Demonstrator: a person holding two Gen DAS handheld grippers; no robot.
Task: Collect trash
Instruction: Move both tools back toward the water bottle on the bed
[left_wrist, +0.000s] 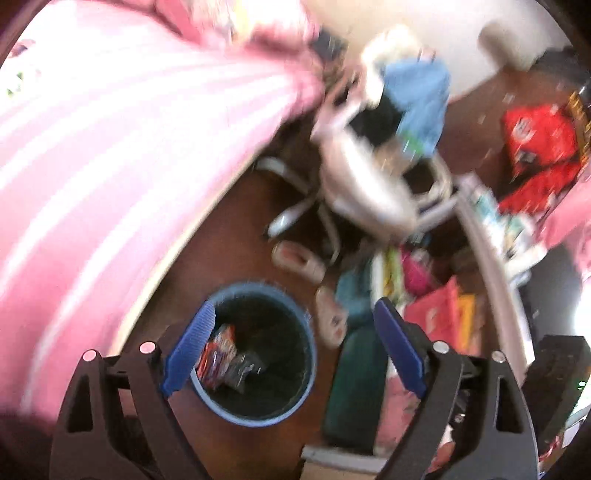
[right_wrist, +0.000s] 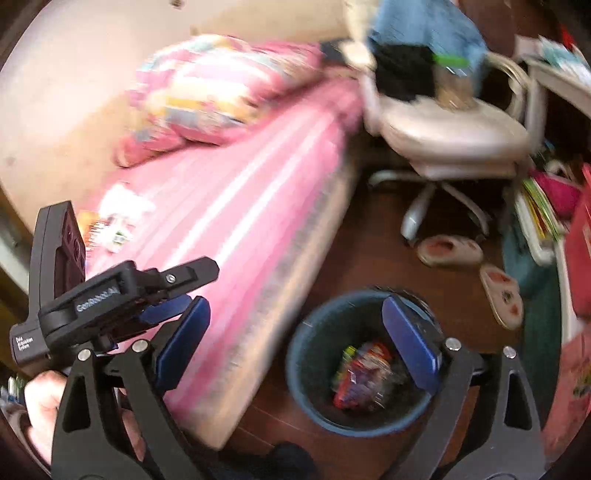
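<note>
A round blue trash bin (left_wrist: 255, 419) stands on the dark wood floor beside the bed, with colourful snack wrappers (left_wrist: 221, 358) lying inside it. My left gripper (left_wrist: 293, 306) hangs above the bin, open, with nothing between its blue pads. In the right wrist view the same bin (right_wrist: 306, 373) and its wrappers (right_wrist: 362, 376) sit below my right gripper (right_wrist: 295, 301), which is also open and empty. The left gripper's black body (right_wrist: 96, 295) shows at the left, held by a hand (right_wrist: 40, 406). More small wrappers and paper scraps (right_wrist: 118, 218) lie on the pink bed.
A pink striped bed (right_wrist: 240, 206) with a patterned pillow (right_wrist: 207, 85) fills the left. A white office chair (right_wrist: 443, 129) draped with blue cloth stands beyond the bin. Two slippers (right_wrist: 450, 251) lie on the floor. Books, red bags (left_wrist: 539, 147) and a white desk (left_wrist: 491, 258) crowd the right.
</note>
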